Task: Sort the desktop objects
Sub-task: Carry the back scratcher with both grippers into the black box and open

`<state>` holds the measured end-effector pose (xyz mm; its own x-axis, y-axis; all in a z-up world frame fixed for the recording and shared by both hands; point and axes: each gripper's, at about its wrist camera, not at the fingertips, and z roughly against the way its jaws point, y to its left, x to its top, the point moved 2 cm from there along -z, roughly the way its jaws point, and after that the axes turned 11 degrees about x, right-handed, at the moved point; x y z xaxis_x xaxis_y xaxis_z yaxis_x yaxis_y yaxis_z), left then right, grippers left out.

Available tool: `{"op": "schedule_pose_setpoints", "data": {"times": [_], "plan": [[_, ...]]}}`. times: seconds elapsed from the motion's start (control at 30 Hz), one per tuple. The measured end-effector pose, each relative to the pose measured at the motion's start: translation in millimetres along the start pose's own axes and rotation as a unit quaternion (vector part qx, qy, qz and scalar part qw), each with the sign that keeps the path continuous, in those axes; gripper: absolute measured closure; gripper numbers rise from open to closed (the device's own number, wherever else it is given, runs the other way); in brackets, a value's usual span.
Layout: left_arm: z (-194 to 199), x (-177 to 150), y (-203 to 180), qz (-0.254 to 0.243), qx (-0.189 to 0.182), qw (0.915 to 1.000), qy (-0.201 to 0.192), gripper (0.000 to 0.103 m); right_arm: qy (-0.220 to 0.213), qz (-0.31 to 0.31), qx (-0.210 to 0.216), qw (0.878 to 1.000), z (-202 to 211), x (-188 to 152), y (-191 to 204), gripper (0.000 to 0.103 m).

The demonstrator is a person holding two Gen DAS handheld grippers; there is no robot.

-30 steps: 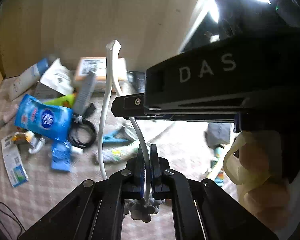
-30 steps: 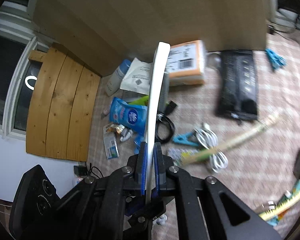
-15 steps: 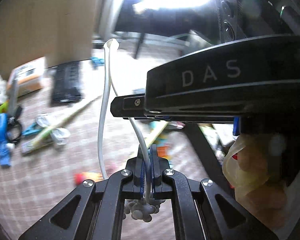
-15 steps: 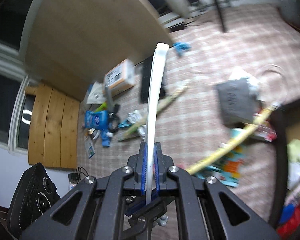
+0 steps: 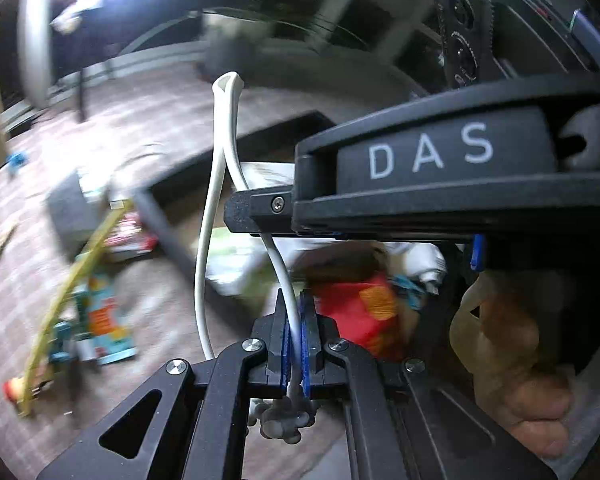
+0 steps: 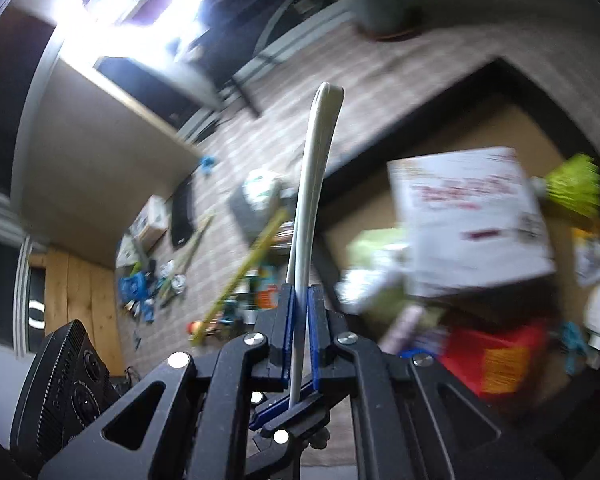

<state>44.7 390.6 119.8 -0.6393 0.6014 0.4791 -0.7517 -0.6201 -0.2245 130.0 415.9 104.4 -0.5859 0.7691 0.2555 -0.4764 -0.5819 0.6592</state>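
- Jaws of the left gripper (image 5: 296, 332) are pinched tight on a white cable (image 5: 208, 240), which rises from between the blue pads, folds over at the top and drops back down just left of them.
- Jaws of the right gripper (image 6: 300, 332) are likewise clamped on the same cable, its doubled strands standing straight up from between them.
- Right of the left jaws, the right gripper's black body, marked DAS, crosses the left wrist view, with a hand (image 5: 512, 344) in a thin glove below it.
- Just beyond both pairs of jaws sits an open cardboard box (image 6: 520, 128) with a dark rim, holding a red packet (image 6: 492, 356), a white printed box (image 6: 468, 216) and a yellow-green brush head (image 6: 572, 186).
- Left of the jaws, on the checked worktop (image 6: 308, 112), lie a yellow stick (image 6: 244, 272) and a colourful carton (image 5: 104, 320).
- Far left, against a beige panel, more clutter lies blurred, including a blue packet (image 6: 134, 284).
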Motion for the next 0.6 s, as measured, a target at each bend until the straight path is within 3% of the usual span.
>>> {"op": "schedule_pose_setpoints", "data": {"times": [0.23, 0.3, 0.33, 0.37, 0.43, 0.6], "plan": [[-19, 4, -69, -0.055, -0.024, 0.9981, 0.012, 0.099, -0.034, -0.044, -0.032, 0.998, 52, -4, -56, 0.095], [-23, 6, -83, -0.067, -0.019, 0.9975, 0.015, 0.095, -0.045, -0.049, -0.061, 0.996, 62, -4, -68, 0.094], [-24, 8, -87, -0.071, -0.006, 0.9973, 0.018, 0.082, -0.050, -0.050, -0.082, 0.994, 66, -3, -72, 0.090], [-26, 9, -89, -0.073, 0.006, 0.9971, 0.021, 0.071, -0.052, -0.050, -0.093, 0.993, 69, -3, -76, 0.080], [-28, 12, -84, -0.067, 0.008, 0.9976, 0.018, 0.069, -0.060, -0.055, -0.098, 0.992, 73, -3, -80, 0.071], [-35, 9, -59, -0.048, 0.021, 0.9983, 0.024, 0.069, -0.062, -0.061, -0.093, 0.992, 70, 1, -83, 0.071]]}}
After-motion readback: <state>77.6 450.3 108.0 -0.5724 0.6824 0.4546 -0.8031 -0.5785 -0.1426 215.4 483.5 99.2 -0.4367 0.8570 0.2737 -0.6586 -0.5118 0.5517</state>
